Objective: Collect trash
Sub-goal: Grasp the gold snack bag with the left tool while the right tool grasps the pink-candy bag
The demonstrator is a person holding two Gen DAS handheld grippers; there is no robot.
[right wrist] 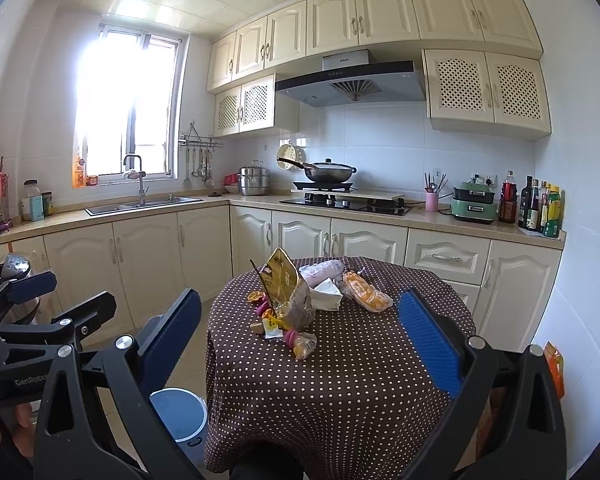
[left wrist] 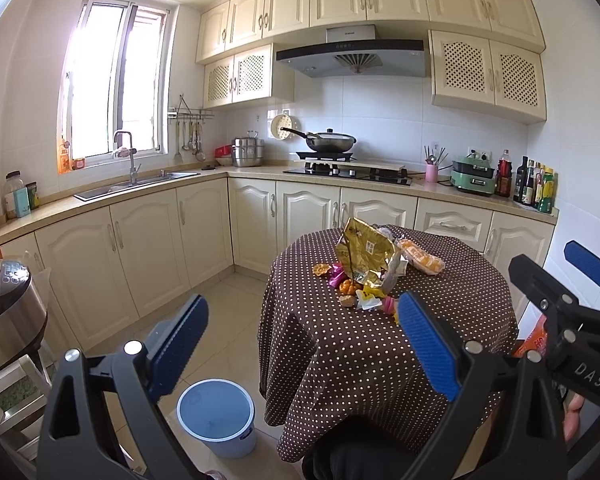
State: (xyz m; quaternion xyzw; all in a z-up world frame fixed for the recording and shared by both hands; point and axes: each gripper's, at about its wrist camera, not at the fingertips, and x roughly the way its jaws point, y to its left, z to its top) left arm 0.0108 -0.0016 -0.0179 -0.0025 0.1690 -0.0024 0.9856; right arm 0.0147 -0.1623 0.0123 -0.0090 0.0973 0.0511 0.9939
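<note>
A: Far left first. What's down there?

B: A blue-lined bin (left wrist: 216, 416) on the floor tiles, just beside the draped edge of the tabletop (left wrist: 380, 360), below my left claw (left wrist: 304, 344). Nothing visible inside it from either view.

A: State of the left claw?

B: Blue pads spread wide apart, nothing between them. It hangs short of the tabletop, not touching the brown dotted cloth.

A: Moving right. The trash?

B: Heaped near the middle of the tabletop. Left side of the heap: small pink and orange wrappers (right wrist: 266, 308), some crumpled. A gold foil bag (right wrist: 284, 292) stands upright and torn open above them. At the near edge of the heap, a small clear packet (right wrist: 305, 346) with something orange inside.

A: Behind the bag?

B: A pale pink wrapped package (right wrist: 324, 271) at the far side, a white folded paper piece (right wrist: 327, 294) touching the bag's right flank, then a clear bag of orange snacks (right wrist: 366, 292) lying on its side furthest right.

A: Right claw?

B: My right claw (right wrist: 312, 340) also stands open, pads well apart, holding nothing, and it hangs over the near side of the tabletop. From the left camera I see it at the frame's right edge (left wrist: 556, 268).

A: Background?

B: Sink (left wrist: 136, 186) under the window, wok (left wrist: 331, 142) on the stove, bottles (left wrist: 536, 186) on the far right counter.
</note>
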